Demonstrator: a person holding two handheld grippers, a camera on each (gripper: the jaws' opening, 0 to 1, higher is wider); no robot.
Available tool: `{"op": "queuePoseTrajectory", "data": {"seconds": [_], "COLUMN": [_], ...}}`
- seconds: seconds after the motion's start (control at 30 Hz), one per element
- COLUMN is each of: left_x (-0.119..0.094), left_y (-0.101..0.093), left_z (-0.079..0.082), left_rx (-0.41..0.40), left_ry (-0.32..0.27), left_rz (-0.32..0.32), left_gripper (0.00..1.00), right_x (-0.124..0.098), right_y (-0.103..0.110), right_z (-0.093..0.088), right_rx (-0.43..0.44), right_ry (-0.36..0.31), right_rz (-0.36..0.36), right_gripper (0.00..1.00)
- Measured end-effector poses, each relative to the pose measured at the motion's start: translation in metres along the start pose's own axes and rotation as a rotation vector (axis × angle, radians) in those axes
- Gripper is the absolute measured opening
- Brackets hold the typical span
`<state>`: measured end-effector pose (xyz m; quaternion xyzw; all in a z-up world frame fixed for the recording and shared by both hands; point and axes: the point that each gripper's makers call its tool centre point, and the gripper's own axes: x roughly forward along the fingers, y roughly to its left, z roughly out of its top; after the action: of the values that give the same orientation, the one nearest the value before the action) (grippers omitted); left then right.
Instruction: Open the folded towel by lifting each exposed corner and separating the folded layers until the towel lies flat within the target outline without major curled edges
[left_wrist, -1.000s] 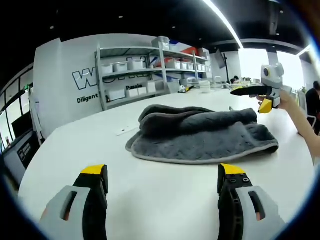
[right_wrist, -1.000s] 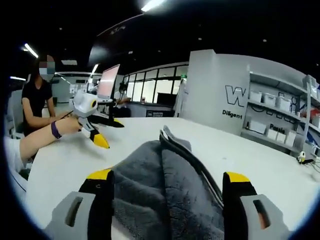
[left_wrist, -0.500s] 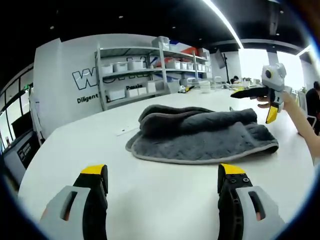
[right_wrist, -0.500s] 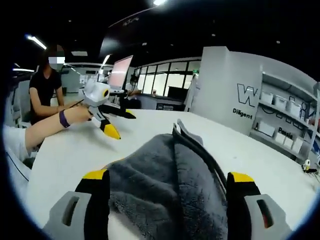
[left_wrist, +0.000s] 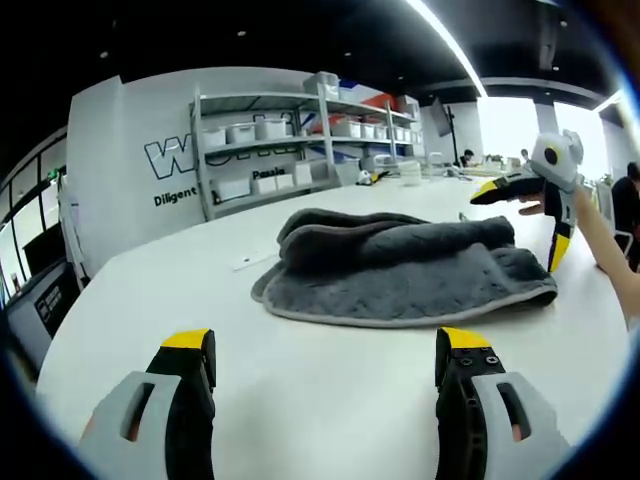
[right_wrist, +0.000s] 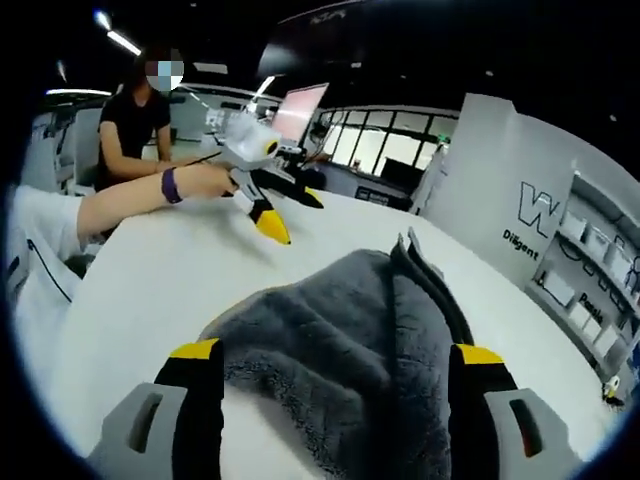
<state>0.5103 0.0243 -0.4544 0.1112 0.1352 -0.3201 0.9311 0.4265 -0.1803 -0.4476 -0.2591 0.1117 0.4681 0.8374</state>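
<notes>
the towel (left_wrist: 400, 270) on the table (left_wrist: 300, 380) looks soft, thick and floppy; best pinched at its pale hemmed edge. left gripper (left_wrist: 325, 365) and right gripper (right_wrist: 335, 372) both gape wide, empty.

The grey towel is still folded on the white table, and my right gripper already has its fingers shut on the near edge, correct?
Not quite. The right gripper is open: in the right gripper view its fingers stand wide apart either side of the towel's near edge, gripping nothing. The towel is indeed folded on the white table.

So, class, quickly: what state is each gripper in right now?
Left gripper: open, holding nothing.
Right gripper: open over the towel, holding nothing.
</notes>
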Motion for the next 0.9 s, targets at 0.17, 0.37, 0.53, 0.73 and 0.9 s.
{"op": "queuePoseTrajectory", "data": {"seconds": [0.17, 0.37, 0.53, 0.73, 0.9], "left_x": [0.000, 0.001, 0.000, 0.000, -0.001], "left_y": [0.000, 0.000, 0.000, 0.000, -0.001], "left_z": [0.000, 0.000, 0.000, 0.000, -0.001], "left_rx": [0.002, 0.002, 0.002, 0.002, 0.004], "left_ry": [0.003, 0.003, 0.004, 0.004, 0.005], "left_rz": [0.000, 0.000, -0.001, 0.000, -0.001], "left_gripper": [0.90, 0.90, 0.90, 0.90, 0.90], "right_x": [-0.001, 0.001, 0.004, 0.006, 0.007], "right_y": [0.007, 0.021, 0.027, 0.035, 0.042], "right_z": [-0.003, -0.005, -0.009, -0.013, -0.015], "right_rx": [-0.041, -0.089, -0.092, -0.103, -0.093], "right_ry": [0.011, 0.019, 0.039, 0.054, 0.054], "right_rz": [0.040, 0.100, 0.130, 0.163, 0.197], "right_gripper": [0.85, 0.71, 0.64, 0.55, 0.45]}}
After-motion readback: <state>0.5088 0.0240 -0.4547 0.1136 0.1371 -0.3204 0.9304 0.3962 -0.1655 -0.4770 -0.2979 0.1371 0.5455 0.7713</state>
